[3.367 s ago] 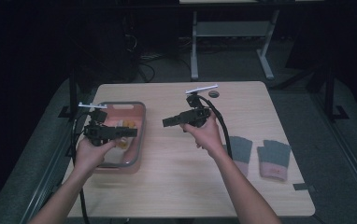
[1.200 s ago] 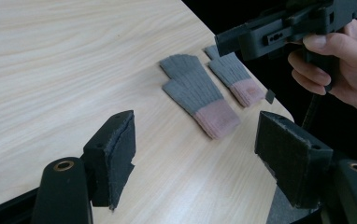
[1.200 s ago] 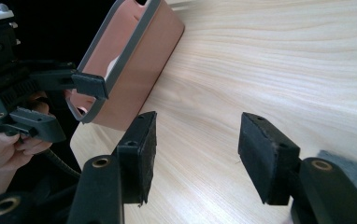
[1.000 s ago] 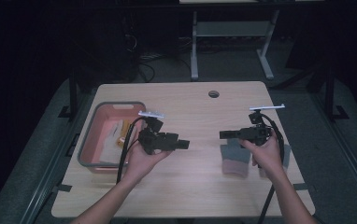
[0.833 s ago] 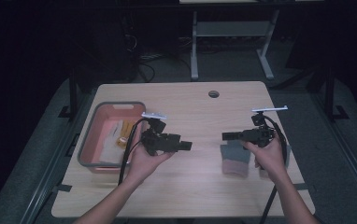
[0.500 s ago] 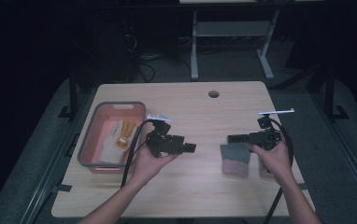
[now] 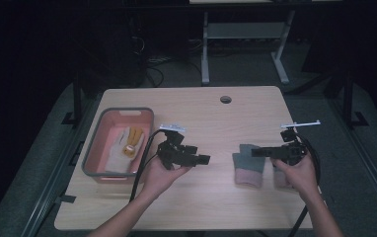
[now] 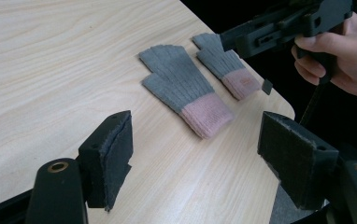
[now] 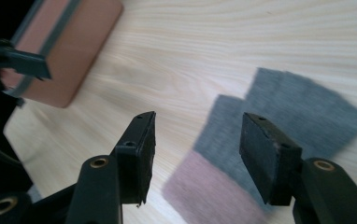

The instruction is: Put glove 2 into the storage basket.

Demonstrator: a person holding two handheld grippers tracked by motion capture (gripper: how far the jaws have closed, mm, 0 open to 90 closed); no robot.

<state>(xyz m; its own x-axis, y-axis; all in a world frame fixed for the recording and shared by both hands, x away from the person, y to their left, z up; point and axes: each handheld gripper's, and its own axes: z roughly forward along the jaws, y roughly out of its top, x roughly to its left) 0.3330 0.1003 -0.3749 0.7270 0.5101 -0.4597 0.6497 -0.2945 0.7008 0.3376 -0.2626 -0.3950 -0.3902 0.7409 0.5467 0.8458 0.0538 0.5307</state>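
Observation:
A grey glove with a pink cuff (image 7: pixel 248 167) lies flat on the table, right of centre. Its twin (image 7: pixel 279 178) lies just to the right, mostly hidden under my right hand. My right gripper (image 7: pixel 253 152) hovers over the first glove, pointing left, jaws open and empty. In the right gripper view that glove (image 9: pixel 284 107) lies beneath the open jaws (image 9: pixel 195 144). My left gripper (image 7: pixel 204 159) is held mid-table, pointing right, open and empty. The left gripper view has both gloves (image 8: pixel 181 88) (image 8: pixel 228 65) beyond its open jaws (image 8: pixel 195 149), with the right gripper (image 8: pixel 235 42) above the farther one.
A pink bin with a grey rim (image 7: pixel 95 165) sits at the table's left and holds a white and yellow glove (image 7: pixel 127 140). A round cable hole (image 7: pixel 225 99) is near the far edge. Table edge runs close to the right of the gloves.
Both grippers have left the bin area. Over the last second the right gripper sank toward the grey glove and shifted slightly right; the left gripper drifted a little to the right.

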